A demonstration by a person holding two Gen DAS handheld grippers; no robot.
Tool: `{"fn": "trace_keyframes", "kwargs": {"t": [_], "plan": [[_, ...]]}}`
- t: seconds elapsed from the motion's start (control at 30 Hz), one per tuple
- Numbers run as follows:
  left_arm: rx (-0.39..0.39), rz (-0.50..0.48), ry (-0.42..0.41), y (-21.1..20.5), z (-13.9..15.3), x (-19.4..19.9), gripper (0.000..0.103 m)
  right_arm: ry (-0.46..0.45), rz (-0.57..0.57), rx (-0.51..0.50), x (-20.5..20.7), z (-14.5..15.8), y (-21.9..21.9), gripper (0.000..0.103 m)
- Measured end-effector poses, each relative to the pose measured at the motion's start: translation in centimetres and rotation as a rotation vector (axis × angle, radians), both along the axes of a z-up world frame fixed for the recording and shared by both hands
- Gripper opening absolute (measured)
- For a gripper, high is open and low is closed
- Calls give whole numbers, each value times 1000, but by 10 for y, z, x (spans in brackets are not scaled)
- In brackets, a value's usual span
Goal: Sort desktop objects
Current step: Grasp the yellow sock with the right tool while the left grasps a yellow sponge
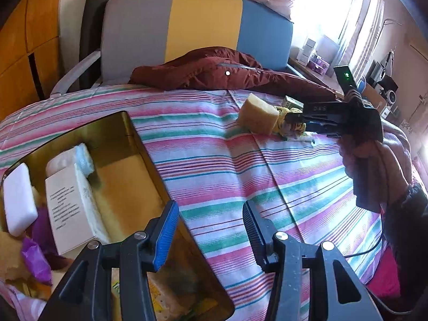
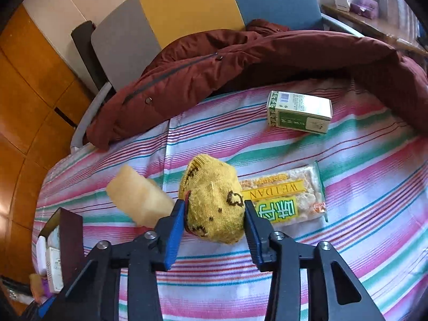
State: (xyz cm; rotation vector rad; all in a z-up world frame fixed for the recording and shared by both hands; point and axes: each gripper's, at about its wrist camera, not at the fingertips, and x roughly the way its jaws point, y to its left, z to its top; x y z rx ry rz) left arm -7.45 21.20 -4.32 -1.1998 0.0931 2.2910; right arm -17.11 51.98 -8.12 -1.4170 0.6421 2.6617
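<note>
R gripper (image 2: 214,208) is gripping a yellow knit sock ball (image 2: 214,200), jaws clenched on both sides of it, just over the striped bedsheet (image 2: 347,214). Ball is sitting btwn a pale sponge block (image 2: 139,198) and a snack packet (image 2: 289,198); green box (image 2: 299,112) is lying farther back, near the maroon jacket (image 2: 240,53). L gripper (image 1: 211,230) is hovering w/ jaws partly apart, nothing in them, one jaw over the edge of the gold tin (image 1: 144,144), which is holding white boxes
</note>
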Motion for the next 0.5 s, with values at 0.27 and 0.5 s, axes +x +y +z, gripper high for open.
{"fn": "trace_keyframes", "kwargs": {"t": [0.27,0.5], "plan": [[8,-34,11,25,9,-17,50,-14,36,22,38,11,16,40],[-23,-75,31,61,12,-36,59,-65,76,-9,70,-9,20,40]]}}
